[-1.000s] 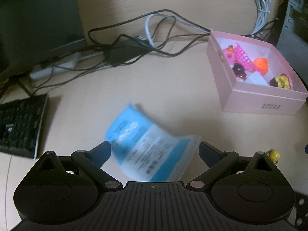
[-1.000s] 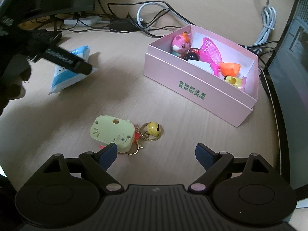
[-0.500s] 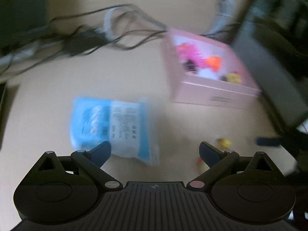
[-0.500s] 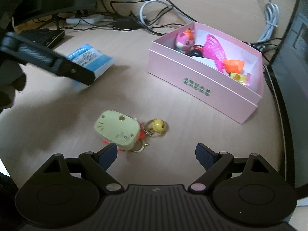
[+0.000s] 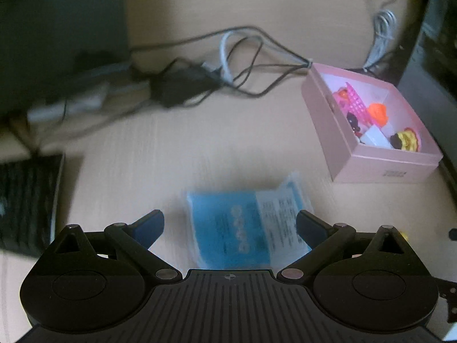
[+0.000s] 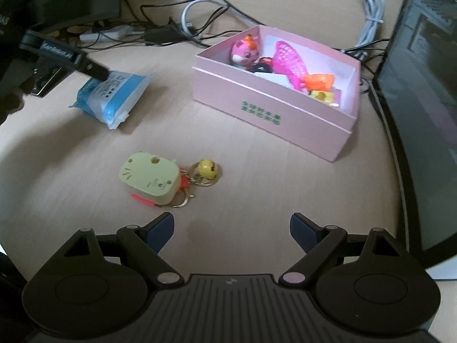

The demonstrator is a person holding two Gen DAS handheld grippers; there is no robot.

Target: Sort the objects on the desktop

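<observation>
Currently the left gripper (image 5: 230,224) hovers over the blue-and-white tissue pack (image 5: 245,225), its jaws spread wide with the pack lying flat on the wooden desk (image 5: 171,148) between and below the fingertips; contact cannot be confirmed. The right gripper (image 6: 231,228) is likewise spread wide and holds nothing. Just ahead of its left finger lies the pale yellow keychain toy (image 6: 150,181), with a small yellow bell (image 6: 208,169) and gold rings touching its right side. The pink box (image 6: 274,108) stands further back to the right and contains a pink figurine (image 6: 245,51), a pink net (image 6: 288,61) and an orange piece (image 6: 318,81). Tangled cables (image 5: 242,65) run behind the box, a keyboard (image 5: 25,200) lies at the left edge, and a dark monitor (image 6: 425,108) borders the right.
</observation>
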